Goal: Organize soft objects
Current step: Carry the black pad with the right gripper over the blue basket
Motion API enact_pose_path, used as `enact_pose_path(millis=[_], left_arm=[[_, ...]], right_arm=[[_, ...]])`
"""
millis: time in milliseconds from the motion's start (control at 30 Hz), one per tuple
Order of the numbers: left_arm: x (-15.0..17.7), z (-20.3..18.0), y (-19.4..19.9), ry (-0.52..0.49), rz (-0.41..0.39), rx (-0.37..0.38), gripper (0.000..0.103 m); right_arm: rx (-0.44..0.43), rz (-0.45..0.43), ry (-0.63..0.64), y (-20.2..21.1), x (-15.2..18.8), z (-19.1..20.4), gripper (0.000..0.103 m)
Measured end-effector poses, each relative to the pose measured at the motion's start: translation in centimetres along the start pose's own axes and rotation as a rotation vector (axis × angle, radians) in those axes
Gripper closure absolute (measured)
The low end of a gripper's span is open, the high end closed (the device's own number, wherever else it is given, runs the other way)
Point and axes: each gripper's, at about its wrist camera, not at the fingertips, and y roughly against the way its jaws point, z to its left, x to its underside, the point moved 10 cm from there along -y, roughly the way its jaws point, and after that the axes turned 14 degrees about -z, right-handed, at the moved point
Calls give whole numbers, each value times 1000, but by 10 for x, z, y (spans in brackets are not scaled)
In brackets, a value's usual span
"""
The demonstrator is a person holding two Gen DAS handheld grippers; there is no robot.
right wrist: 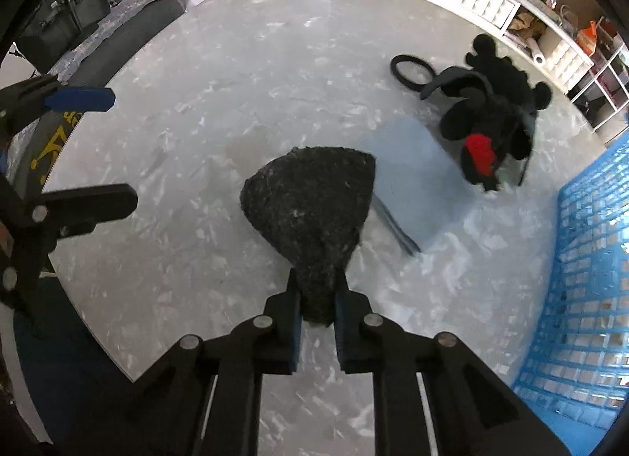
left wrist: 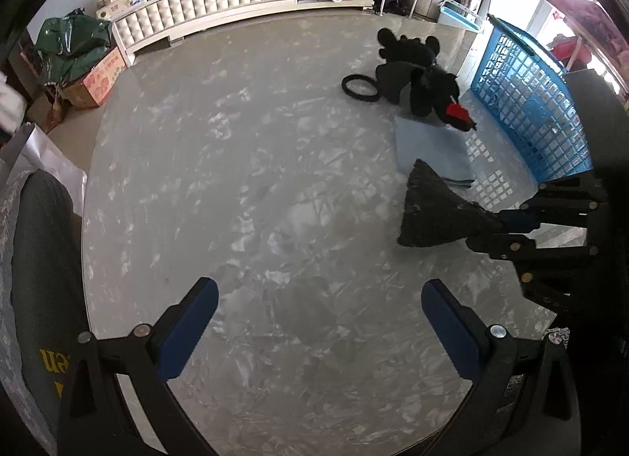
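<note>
My right gripper point(right wrist: 317, 298) is shut on a dark grey fuzzy cloth point(right wrist: 310, 200) and holds it above the marble table point(right wrist: 236, 102). The cloth point(left wrist: 432, 212) and the right gripper point(left wrist: 499, 226) also show at the right of the left wrist view. My left gripper point(left wrist: 318, 298) is open and empty over the table's near part. A black plush toy with a red patch point(right wrist: 491, 114) lies at the far right, also in the left wrist view point(left wrist: 416, 74). A folded light blue cloth point(right wrist: 416, 177) lies beside it. A black ring point(right wrist: 412, 68) lies behind.
A blue plastic lattice basket point(right wrist: 589, 279) stands at the table's right edge, also in the left wrist view point(left wrist: 526, 102). A white tufted cabinet point(left wrist: 236, 0) runs along the back wall. A dark chair back point(left wrist: 43, 259) stands at the left.
</note>
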Motion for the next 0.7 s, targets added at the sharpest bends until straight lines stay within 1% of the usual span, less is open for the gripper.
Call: enact_pose_path(millis=[133,400,500,567,700], left_arm=[[-8,-9,4,-23,-9,6,0],[-28,-38,10,-64,-40,51,0],[-36,-52,9,-90,-49,72,0],[-41,-62,6,-103,-50,81,0],[-51,-80,-2,-120,-51,110,0]], right_arm=[[-10,-23,4,23,-3,-12,91],[24,-101,19,83,-14,-37,91],[25,-137,1,111,-24,-58,91],[40,-162,-5,132,-22,-76,91],[80,-190,-20,154,-26,-105,91]])
